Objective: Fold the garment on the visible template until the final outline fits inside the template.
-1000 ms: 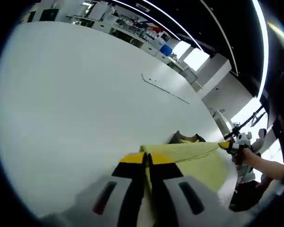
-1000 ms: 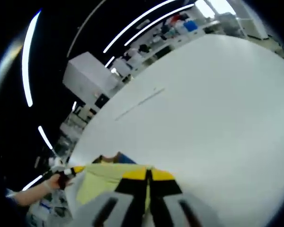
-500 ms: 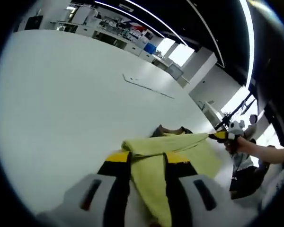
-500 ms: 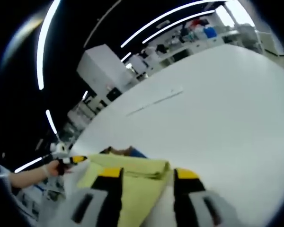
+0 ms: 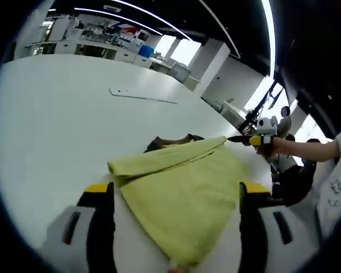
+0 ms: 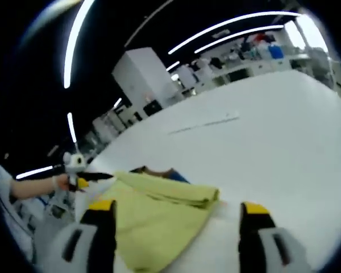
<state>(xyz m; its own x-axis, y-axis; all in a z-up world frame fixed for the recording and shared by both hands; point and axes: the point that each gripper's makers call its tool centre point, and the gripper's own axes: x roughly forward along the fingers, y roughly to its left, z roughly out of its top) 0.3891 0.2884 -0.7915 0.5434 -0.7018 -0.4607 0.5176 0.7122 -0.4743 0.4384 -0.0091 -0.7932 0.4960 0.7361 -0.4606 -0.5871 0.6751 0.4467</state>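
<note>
While the left gripper [image 5: 176, 196] stands with jaws wide apart, holding nothing, we see the yellow garment [image 5: 182, 187] folded on the white counter [image 5: 51, 114], between them. Right gripper [image 6: 176, 213]: jaws likewise spread and empty, the garment just ahead. We judge the next fold needs a fresh grip. No writing legible; no template outline discernible.

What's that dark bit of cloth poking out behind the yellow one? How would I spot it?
Start from the big white table and find the folded yellow-green garment lying on it between the open fingers. At the garment's far edge a small dark garment peeks out. It is the only dark, brown-trimmed cloth there, mostly hidden under the yellow one.
</note>
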